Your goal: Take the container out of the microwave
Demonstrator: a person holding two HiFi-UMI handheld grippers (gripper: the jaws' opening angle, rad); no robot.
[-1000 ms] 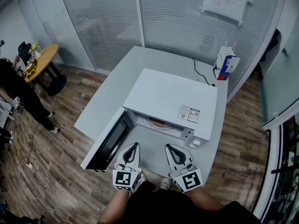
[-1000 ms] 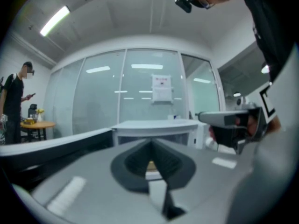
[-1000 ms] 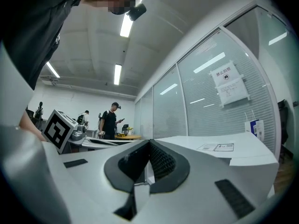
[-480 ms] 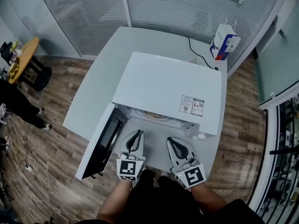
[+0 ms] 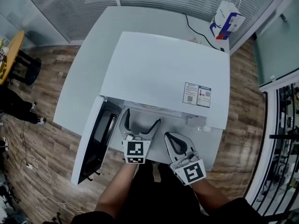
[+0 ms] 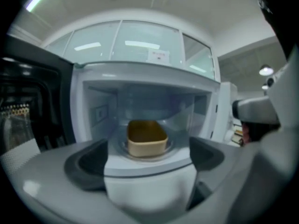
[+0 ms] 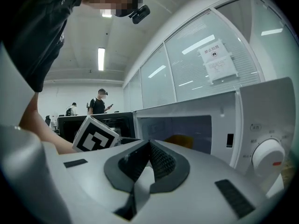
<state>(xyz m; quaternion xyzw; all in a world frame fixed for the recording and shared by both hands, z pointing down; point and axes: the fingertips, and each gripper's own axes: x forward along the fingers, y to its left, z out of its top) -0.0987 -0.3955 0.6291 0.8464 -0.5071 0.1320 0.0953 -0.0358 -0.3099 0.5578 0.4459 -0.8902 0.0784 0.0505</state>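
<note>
White table (image 5: pixel 91 64) carries at its near edge the microwave (image 5: pixel 163 73), door (image 5: pixel 96 139) open, tan container (image 6: pixel 147 138) not yet taken off the turntable (image 6: pixel 173 148) inside; left gripper (image 5: pixel 141 118) faces the cavity, jaws just opened wide with nothing between them, right gripper (image 5: pixel 169 138) closed and empty.

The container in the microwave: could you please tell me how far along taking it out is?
Done: the door of the microwave stands open. In hand: the left gripper, whose jaws have just been opening and are now wide with nothing between them, faces the opening; the container sits inside, untouched. The right gripper is shut, alongside. Left: reach in, grip the container and bring it out.
</note>
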